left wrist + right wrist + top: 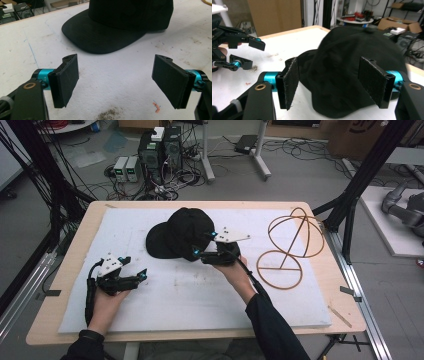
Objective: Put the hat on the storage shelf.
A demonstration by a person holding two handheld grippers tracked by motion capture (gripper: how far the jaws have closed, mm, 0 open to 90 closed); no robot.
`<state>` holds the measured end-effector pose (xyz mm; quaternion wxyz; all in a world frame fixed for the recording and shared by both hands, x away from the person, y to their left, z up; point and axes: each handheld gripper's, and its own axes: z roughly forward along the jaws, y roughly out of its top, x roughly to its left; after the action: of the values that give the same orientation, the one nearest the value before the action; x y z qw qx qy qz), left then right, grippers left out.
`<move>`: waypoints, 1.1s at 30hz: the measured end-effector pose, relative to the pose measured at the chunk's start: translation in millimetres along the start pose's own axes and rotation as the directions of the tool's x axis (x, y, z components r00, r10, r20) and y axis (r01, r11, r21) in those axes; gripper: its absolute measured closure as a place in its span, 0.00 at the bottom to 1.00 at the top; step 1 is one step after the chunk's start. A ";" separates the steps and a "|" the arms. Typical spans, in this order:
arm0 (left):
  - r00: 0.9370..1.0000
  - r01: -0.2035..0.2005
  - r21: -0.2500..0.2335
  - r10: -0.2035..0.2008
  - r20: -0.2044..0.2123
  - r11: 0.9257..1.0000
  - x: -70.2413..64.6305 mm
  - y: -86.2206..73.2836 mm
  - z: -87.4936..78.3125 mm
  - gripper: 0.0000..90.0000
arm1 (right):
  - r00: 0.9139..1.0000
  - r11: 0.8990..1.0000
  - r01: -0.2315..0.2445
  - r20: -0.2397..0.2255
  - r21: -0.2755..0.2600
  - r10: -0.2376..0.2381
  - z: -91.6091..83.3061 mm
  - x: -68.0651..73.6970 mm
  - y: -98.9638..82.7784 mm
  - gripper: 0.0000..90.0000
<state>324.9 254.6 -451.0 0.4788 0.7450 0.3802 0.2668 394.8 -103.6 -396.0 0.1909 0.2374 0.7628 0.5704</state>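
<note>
My table (60,320) carries a white pad (165,300) over most of its top, and I place everything else from the black cap (187,235), which lies on the pad's far middle part with its brim toward my left. To the right of the cap, well apart from it, a wire stand (290,245) sits partly on the pad, its ring base flat and its round frame rising behind. My right arm, in a dark sleeve, comes up from the near edge and slants toward the cap, the wrist held level so that my right gripper (206,242) points leftward at the crown's near right side. Its jaws stand wide, one on each side of the crown's edge in the right gripper view; I cannot tell whether the pads (291,82) touch the cloth, and they do not pinch it. My left forearm lies near the pad's near left part, well to the left of the cap and nearer me, the hand wrapped around my left gripper (136,270), which points toward the brim. Its jaws are spread wide over bare pad with nothing between them.
</note>
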 end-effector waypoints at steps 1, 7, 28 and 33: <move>1.000 0.000 0.000 0.000 0.000 1.000 0.0 0.0 0.0 0.24 | 1.000 1.000 -0.002 -0.004 0.003 0.002 3.2 2.1 0.9 0.37; 1.000 -0.002 -0.001 0.002 0.002 1.000 0.0 -0.1 -0.2 0.24 | 1.000 0.999 -0.029 -0.005 0.037 0.029 28.5 13.2 9.1 0.40; 1.000 -0.008 -0.008 0.008 0.011 1.000 -0.7 -0.3 -0.4 0.24 | 0.966 0.953 -0.248 0.122 0.175 0.229 82.0 4.2 3.3 0.53; 1.000 -0.015 -0.003 0.015 0.010 1.000 -1.5 -0.1 -0.1 0.25 | 0.954 0.943 -0.292 0.117 0.161 0.275 85.1 -0.6 0.1 0.55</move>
<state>323.9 253.5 -451.1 0.4797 0.7486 0.3716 0.2671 443.1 -37.6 -419.4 0.1202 0.3870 0.7585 0.5103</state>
